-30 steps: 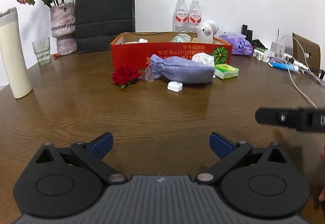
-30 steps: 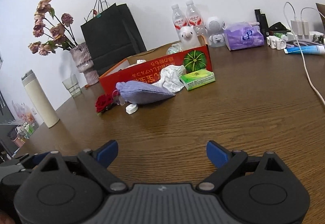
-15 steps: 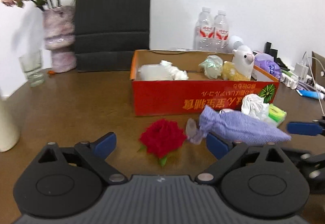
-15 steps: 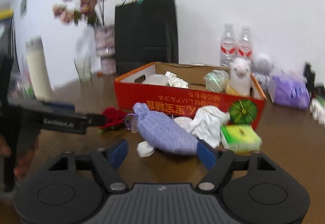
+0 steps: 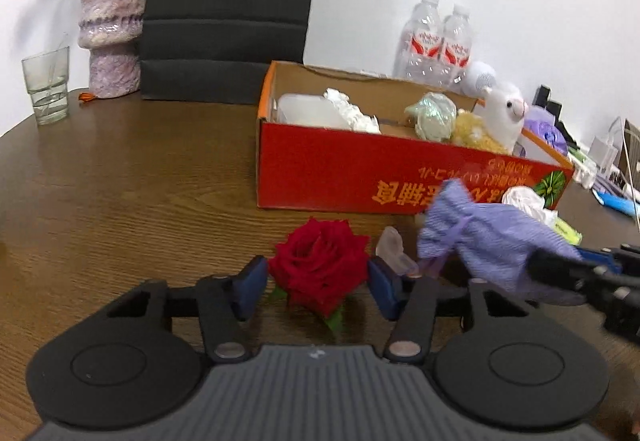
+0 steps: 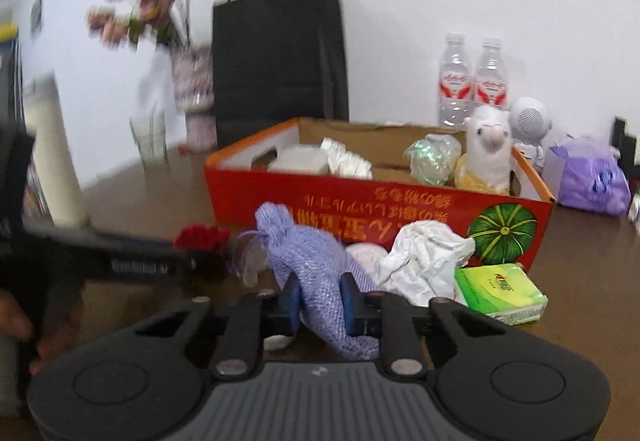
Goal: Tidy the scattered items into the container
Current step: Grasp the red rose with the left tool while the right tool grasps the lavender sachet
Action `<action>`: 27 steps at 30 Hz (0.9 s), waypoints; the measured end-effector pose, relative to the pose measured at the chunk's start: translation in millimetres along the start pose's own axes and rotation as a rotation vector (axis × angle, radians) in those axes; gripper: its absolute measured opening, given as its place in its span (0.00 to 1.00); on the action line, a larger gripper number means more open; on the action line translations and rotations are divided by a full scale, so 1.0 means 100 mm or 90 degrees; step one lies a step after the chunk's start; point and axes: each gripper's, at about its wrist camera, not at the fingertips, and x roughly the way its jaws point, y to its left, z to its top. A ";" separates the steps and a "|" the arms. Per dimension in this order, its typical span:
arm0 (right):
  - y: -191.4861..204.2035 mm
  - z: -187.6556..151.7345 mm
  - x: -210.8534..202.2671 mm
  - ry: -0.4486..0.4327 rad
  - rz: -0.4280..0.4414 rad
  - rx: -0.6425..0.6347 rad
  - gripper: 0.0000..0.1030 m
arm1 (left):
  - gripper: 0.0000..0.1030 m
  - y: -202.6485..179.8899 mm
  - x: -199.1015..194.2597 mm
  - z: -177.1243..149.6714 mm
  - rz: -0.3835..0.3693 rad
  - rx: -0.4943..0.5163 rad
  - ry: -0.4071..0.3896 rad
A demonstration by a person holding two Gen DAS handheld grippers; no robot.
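Left gripper (image 5: pixel 318 287): jaws have just been closing, with the red fabric rose (image 5: pixel 322 265) between the 2 blue pads. Both pads sit at the petals' edges; firm pinch not confirmable, contact looks likely on each side. Rose lies on the brown wood-grain table (image 5: pixel 120 193), just in front of the red cardboard box (image 5: pixel 340 177).

Right gripper (image 6: pixel 320 299): jaws have just been closing and now pinch the lilac knitted drawstring pouch (image 6: pixel 316 273) across its narrow middle, fabric squeezed between the pads. Pouch sits in front of the box's long side, tied end toward the rose, beside a small clear plastic piece (image 5: pixel 394 255).

Loose items near the pouch: crumpled white tissue (image 6: pixel 424 257), touching the pouch; green tissue packet (image 6: pixel 500 291) just beside it, on the table; small white object (image 6: pixel 278 341) under the right gripper's fingers, mostly hidden.

Box contents: white plush alpaca (image 6: pixel 488 151) at the right end, pale green crinkled wrapper (image 6: pixel 432 157), white plastic tub (image 5: pixel 308 111), white crumpled paper (image 5: pixel 352 113).

Right wrist view is blurred at left; a hand (image 6: pixel 24 325) holds the other tool there.
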 end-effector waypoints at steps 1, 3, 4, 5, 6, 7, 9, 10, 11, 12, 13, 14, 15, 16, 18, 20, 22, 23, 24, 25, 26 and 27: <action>-0.05 0.01 -0.04 -0.009 0.001 0.023 0.15 | 0.44 0.02 -0.02 0.00 -0.001 -0.008 -0.003; -0.14 0.04 -0.11 -0.022 0.007 0.069 0.14 | 0.40 0.04 -0.06 0.00 0.000 -0.021 -0.007; -0.18 0.05 -0.15 -0.027 0.012 0.088 0.14 | 0.37 0.05 -0.09 0.00 0.004 -0.024 -0.008; -0.22 0.05 -0.21 -0.034 0.017 0.107 0.14 | 0.36 0.05 -0.13 -0.01 0.008 -0.029 -0.008; -0.24 0.06 -0.28 -0.041 0.021 0.123 0.14 | 0.35 0.04 -0.19 -0.03 0.012 -0.033 -0.012; -0.26 0.06 -0.37 -0.049 0.023 0.132 0.14 | 0.35 0.02 -0.29 -0.06 0.012 -0.033 -0.023; -0.25 0.04 -0.59 -0.063 0.022 0.130 0.14 | 0.35 -0.04 -0.54 -0.14 0.016 -0.032 -0.046; -0.25 0.01 -0.71 -0.062 0.021 0.132 0.14 | 0.35 -0.08 -0.69 -0.21 0.015 -0.031 -0.060; -0.26 -0.02 -0.83 -0.058 0.023 0.140 0.14 | 0.35 -0.14 -0.85 -0.29 0.017 -0.027 -0.069; -0.28 -0.06 -0.93 -0.053 0.026 0.148 0.14 | 0.35 -0.20 -1.00 -0.36 0.018 -0.018 -0.078; -0.30 -0.12 -1.05 -0.045 0.026 0.154 0.14 | 0.35 -0.28 -1.16 -0.46 0.021 -0.007 -0.087; -0.31 -0.18 -1.15 -0.039 0.018 0.151 0.14 | 0.35 -0.34 -1.29 -0.52 0.019 0.001 -0.092; -0.30 -0.26 -1.24 -0.033 0.005 0.137 0.14 | 0.35 -0.40 -1.40 -0.60 0.010 0.005 -0.093; -0.27 -0.34 -1.31 -0.027 -0.012 0.116 0.14 | 0.35 -0.45 -1.50 -0.68 -0.006 0.009 -0.094; -0.21 -0.51 -1.42 -0.012 -0.022 0.092 0.14 | 0.35 -0.55 -1.63 -0.81 -0.020 0.020 -0.086; -0.15 -0.64 -1.49 0.006 -0.008 0.087 0.20 | 0.35 -0.65 -1.68 -0.89 -0.019 0.036 -0.078; -0.05 -0.71 -1.54 0.024 -0.005 0.071 0.29 | 0.35 -0.71 -1.69 -0.95 -0.019 0.047 -0.071; -0.02 -0.73 -1.58 0.023 0.004 0.071 0.38 | 0.35 -0.71 -1.68 -0.96 -0.018 0.047 -0.069; -0.01 -0.74 -1.64 0.014 0.023 0.084 0.51 | 0.35 -0.71 -1.68 -0.97 -0.013 0.046 -0.068; -0.02 -0.73 -1.70 0.006 0.044 0.098 0.59 | 0.35 -0.69 -1.68 -0.97 -0.006 0.043 -0.069; -0.05 -0.71 -1.75 -0.002 0.063 0.108 0.69 | 0.35 -0.68 -1.69 -0.97 0.000 0.041 -0.071; -0.08 -0.67 -1.79 -0.009 0.074 0.105 0.70 | 0.35 -0.67 -1.70 -0.97 0.003 0.039 -0.073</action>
